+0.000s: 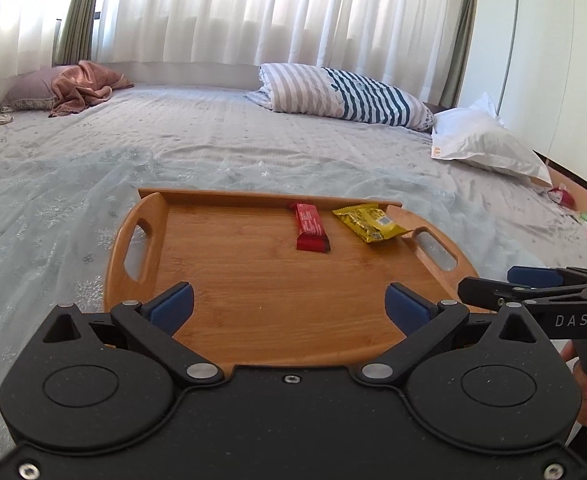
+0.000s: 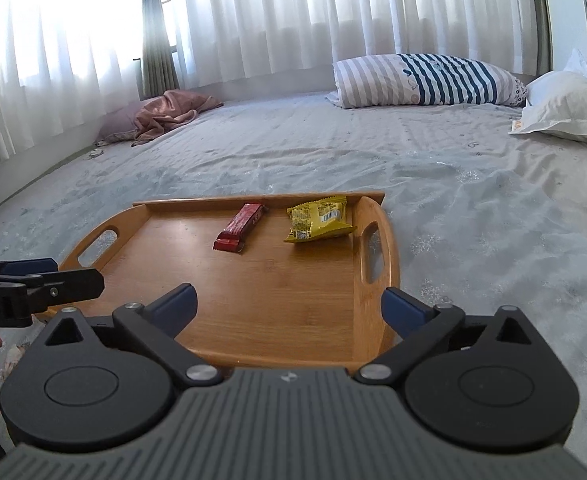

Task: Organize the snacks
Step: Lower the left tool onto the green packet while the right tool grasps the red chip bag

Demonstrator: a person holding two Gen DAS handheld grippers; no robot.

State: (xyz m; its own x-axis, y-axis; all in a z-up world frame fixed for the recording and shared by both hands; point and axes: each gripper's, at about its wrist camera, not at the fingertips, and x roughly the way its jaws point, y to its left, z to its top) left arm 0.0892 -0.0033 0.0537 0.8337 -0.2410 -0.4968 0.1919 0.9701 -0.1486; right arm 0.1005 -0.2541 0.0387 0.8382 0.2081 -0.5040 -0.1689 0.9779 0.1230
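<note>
Hovering over tray's near edge: left gripper (image 1: 289, 300), fingers apart, nothing between | right gripper (image 2: 289, 300), fingers apart, nothing between | wooden tray (image 1: 253, 280) lay on bed (image 1: 173, 140) | red bar (image 1: 311, 226) at tray's 12 o'clock | yellow packet (image 1: 369, 222) at 1 o'clock, beside right handle

Near half of the wooden tray (image 1: 253, 280) lies bare at frame centre; red bar (image 1: 311, 226) and yellow packet (image 1: 369, 222) block its upper right.
</note>
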